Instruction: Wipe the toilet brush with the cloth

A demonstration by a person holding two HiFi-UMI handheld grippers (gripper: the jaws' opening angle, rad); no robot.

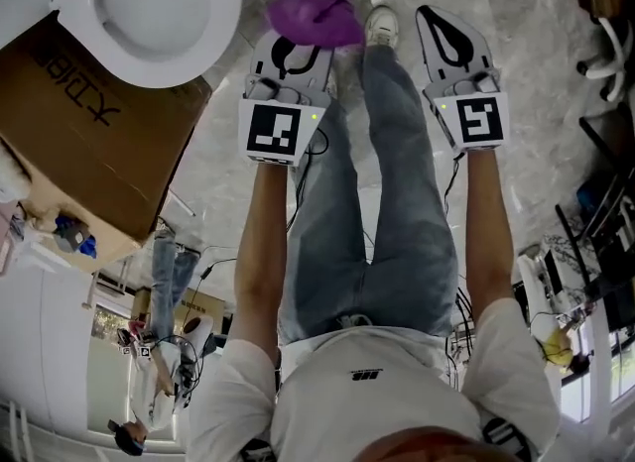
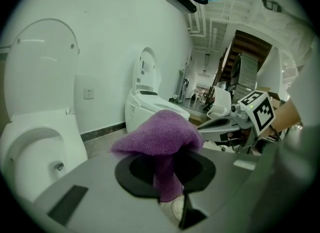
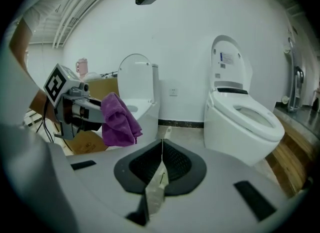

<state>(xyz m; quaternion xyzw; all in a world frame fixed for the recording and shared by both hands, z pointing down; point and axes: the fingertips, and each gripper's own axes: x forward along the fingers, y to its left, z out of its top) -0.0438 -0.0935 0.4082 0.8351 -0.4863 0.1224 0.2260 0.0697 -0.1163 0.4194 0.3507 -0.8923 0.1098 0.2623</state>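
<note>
A purple cloth (image 1: 316,14) is bunched at the tip of my left gripper (image 1: 296,42), which is shut on it. In the left gripper view the cloth (image 2: 160,137) hangs folded over the pinch between the jaws. My right gripper (image 1: 442,24) is held level beside it, jaws pressed together with nothing in them; the right gripper view shows the closed jaws (image 3: 162,147) meeting in a thin line. From there the left gripper (image 3: 92,109) and its cloth (image 3: 119,119) show at the left. No toilet brush is in any view.
A white toilet (image 1: 149,9) with its lid up stands at the upper left, next to a cardboard box (image 1: 89,143). A second toilet (image 3: 240,119) stands to the right along the white wall. The person's legs and shoe (image 1: 382,24) are below the grippers on the marble floor.
</note>
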